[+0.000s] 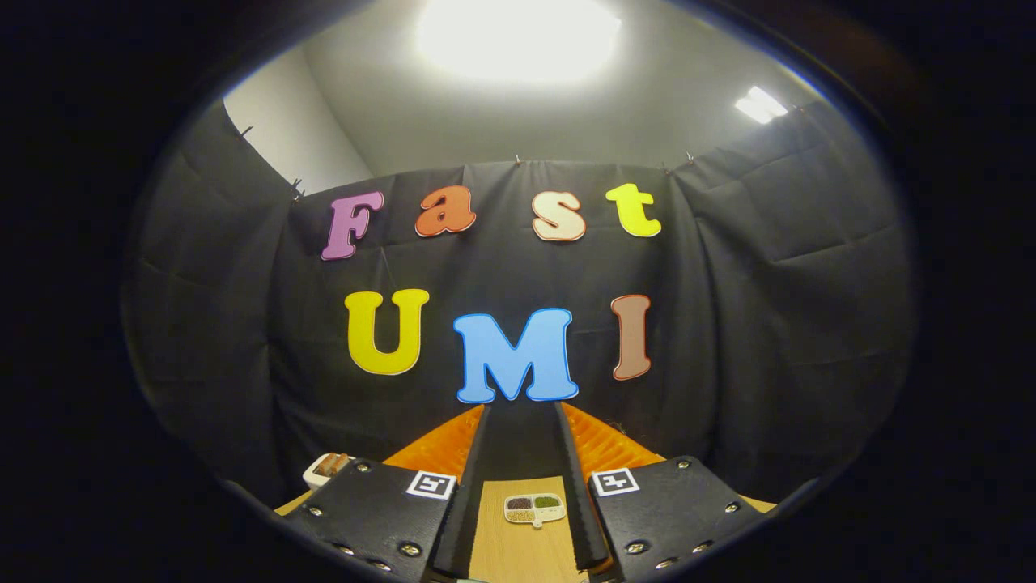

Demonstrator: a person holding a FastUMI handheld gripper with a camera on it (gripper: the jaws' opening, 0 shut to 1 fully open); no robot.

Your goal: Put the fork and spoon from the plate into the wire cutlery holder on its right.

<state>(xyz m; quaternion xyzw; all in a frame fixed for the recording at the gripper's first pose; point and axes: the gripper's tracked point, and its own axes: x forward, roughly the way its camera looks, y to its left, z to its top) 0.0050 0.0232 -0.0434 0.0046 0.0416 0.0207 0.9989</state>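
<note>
**Still high: tip the fingers down before you reach**

Right now your gripper (522,453) points almost level at the black cloth wall (769,308), with the fingers spread to a moderate gap and nothing between them. Below them you can see only a strip of the light wooden bench (510,551). On that strip, between the fingers, sits a small white compartmented dish (534,509) with dark, green and pale fillings. Near the bench's far left edge, beyond the left finger, is a small white dish holding something brown (328,467); what it holds is too small to tell.

The plate with the fork and spoon and the wire cutlery holder are not among the things you can see from here, so I cannot tell you where they lie. Judging from that, the step in hand is the approach, and nothing of the task is done yet.

To do it well, pitch the gripper downward until more of the bench comes under the fingers, then search for the plate. Keep the fingers apart as they are. Line one utensil's handle across the gap before lowering, and come down slowly.
</note>
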